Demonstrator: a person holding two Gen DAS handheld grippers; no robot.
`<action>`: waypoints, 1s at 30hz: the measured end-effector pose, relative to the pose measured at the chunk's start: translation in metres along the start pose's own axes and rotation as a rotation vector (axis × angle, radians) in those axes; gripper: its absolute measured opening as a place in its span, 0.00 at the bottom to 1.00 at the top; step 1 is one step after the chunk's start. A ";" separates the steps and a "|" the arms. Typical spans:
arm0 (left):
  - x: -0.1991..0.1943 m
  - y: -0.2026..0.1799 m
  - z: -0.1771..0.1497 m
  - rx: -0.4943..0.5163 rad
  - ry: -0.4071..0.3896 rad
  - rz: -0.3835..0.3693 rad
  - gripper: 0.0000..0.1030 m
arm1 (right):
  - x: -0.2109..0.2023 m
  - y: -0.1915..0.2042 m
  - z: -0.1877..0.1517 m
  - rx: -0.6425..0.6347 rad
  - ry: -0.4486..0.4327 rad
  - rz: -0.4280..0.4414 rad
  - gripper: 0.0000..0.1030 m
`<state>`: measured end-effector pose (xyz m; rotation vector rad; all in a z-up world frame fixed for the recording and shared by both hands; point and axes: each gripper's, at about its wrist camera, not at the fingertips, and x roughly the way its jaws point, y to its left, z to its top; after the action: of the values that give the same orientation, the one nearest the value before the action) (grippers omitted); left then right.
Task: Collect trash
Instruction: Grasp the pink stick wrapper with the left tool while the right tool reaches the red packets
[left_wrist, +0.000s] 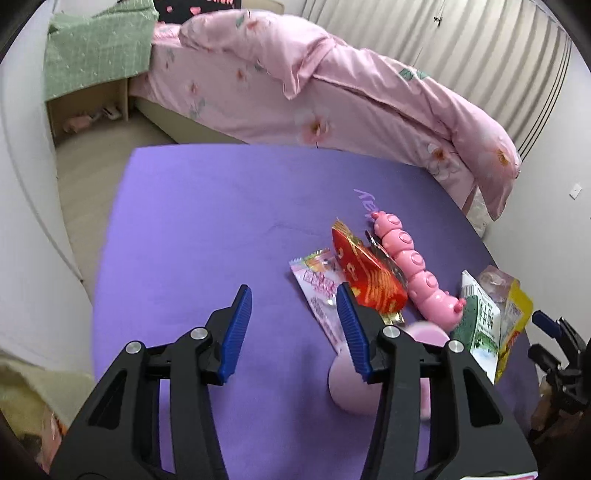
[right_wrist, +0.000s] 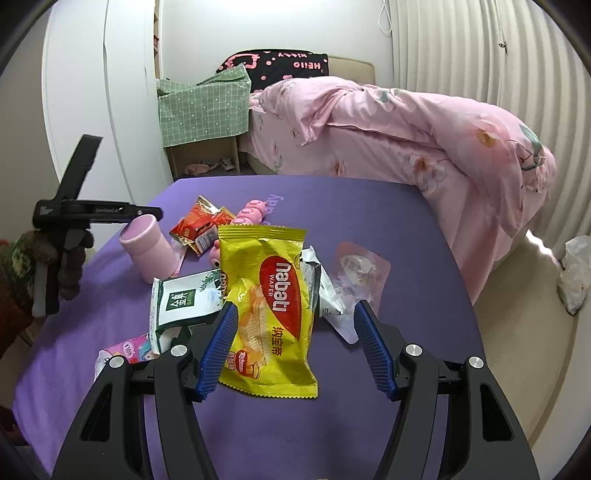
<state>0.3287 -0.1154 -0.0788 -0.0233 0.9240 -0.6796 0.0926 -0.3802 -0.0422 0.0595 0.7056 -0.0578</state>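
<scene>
Snack wrappers lie on a purple mat (left_wrist: 207, 221). In the right wrist view my right gripper (right_wrist: 293, 308) is open, its jaws on either side of a yellow Nabati wafer wrapper (right_wrist: 269, 306). A green-and-white wrapper (right_wrist: 181, 299) lies to its left, a red wrapper (right_wrist: 199, 223) behind, a silver torn wrapper (right_wrist: 328, 295) to the right. My left gripper (left_wrist: 293, 291) is open and empty above the mat, left of a pink-white wrapper (left_wrist: 319, 291) and the red wrapper (left_wrist: 365, 273). The green-and-white wrapper (left_wrist: 480, 325) and yellow wrapper (left_wrist: 515, 321) show at the right.
A pink caterpillar toy (left_wrist: 410, 266) and a pink cup (right_wrist: 149, 247) sit among the wrappers. A pink card (right_wrist: 364, 266) and a pink packet (right_wrist: 125, 349) also lie on the mat. A bed with pink bedding (right_wrist: 406, 133) stands behind. A plastic bag (right_wrist: 574, 273) lies on the floor at right.
</scene>
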 end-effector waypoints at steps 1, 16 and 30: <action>0.003 0.000 0.002 0.004 0.006 0.005 0.44 | 0.001 0.000 0.001 0.000 0.002 0.001 0.60; -0.002 0.026 0.000 0.018 0.008 0.031 0.43 | 0.080 0.061 0.119 -0.078 0.057 0.207 0.47; -0.004 0.043 0.006 -0.006 0.042 -0.040 0.39 | 0.176 0.096 0.116 -0.030 0.314 0.351 0.12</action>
<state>0.3545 -0.0809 -0.0853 -0.0327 0.9685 -0.7170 0.3085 -0.2993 -0.0651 0.1649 0.9999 0.3047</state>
